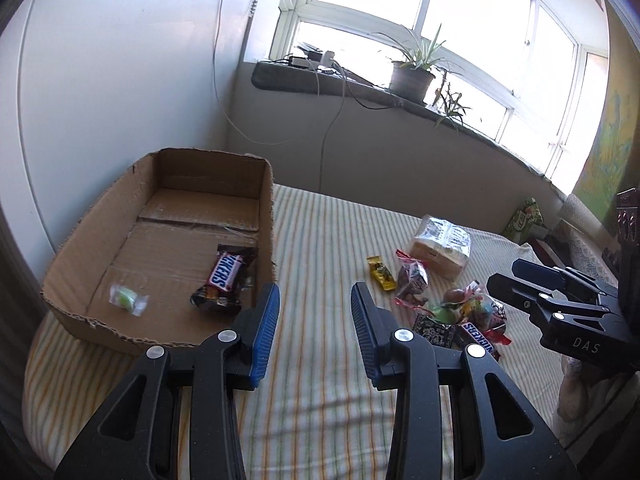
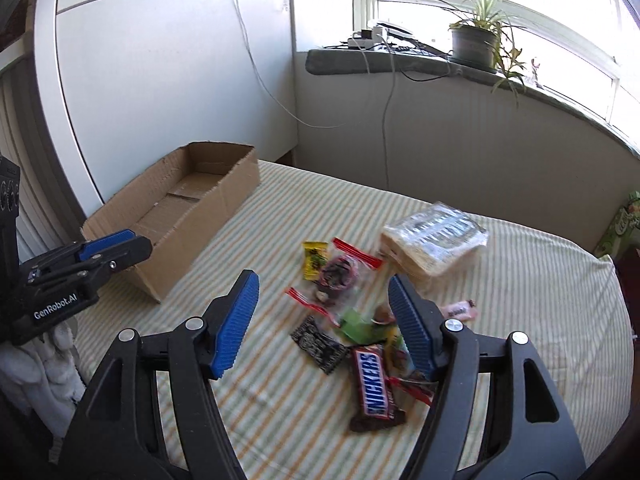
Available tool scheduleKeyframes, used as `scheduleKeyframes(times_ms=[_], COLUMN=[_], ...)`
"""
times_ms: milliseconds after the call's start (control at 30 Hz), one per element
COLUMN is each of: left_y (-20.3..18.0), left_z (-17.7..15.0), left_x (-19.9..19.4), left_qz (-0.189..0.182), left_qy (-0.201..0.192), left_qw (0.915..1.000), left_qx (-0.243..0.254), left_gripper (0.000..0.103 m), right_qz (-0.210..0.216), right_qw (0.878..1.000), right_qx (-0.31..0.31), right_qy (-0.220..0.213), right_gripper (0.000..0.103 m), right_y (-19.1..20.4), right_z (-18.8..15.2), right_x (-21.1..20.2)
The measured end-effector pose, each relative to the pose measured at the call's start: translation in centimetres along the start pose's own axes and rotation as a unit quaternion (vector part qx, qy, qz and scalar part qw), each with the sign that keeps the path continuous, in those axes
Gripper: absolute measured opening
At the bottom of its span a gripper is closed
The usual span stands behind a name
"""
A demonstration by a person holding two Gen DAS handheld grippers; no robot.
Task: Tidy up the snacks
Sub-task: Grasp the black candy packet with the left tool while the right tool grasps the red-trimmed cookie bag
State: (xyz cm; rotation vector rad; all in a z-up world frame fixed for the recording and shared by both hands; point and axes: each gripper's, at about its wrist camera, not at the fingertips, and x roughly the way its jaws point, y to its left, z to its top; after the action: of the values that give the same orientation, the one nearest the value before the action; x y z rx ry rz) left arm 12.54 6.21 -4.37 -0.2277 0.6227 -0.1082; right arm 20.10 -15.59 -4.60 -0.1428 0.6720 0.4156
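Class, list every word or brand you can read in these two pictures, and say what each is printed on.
"SNICKERS": bar in the loose pile.
"SNICKERS", partly cut off: bar in the box.
"GenRobot.AI": left gripper body.
"DAS": right gripper body.
Yellow wrapper, black wrapper, clear pack: print too blurred to read.

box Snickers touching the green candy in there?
Apart. Left wrist view: bare cardboard shows between the Snickers and the green candy in the box.

The box (image 1: 160, 216) is matt brown cardboard with rough torn edges. Candy wrappers (image 2: 374, 384) are glossy plastic foil. The striped sheet (image 2: 520, 300) is soft woven cloth. Finger pads (image 2: 234, 332) are ribbed blue rubber.
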Motion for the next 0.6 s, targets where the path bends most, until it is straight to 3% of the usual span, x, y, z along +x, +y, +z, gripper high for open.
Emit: scheduleKeyframes(times_ms=[267,600], left_y=[-3.9,-8.0], left_z=[-1.0,-2.8], left_x=[2.8,6.4], left_qz=[-0.037,-0.089], left_qy=[0.038,0.104], left_qw=[0.9983,0.9896], left_qx=[0.023,0.044], left_gripper=[0.036,0.036], right_qz=[-0.033,0.022], right_qw=[0.997,0.987], right_qx=[0.059,0.14], right_qy=[0.04,0.081], right_gripper=[0.07,0.062], right_y=[-6.5,-10.0], right_z=[-3.0,-4.9], right_x=[0.9,1.9])
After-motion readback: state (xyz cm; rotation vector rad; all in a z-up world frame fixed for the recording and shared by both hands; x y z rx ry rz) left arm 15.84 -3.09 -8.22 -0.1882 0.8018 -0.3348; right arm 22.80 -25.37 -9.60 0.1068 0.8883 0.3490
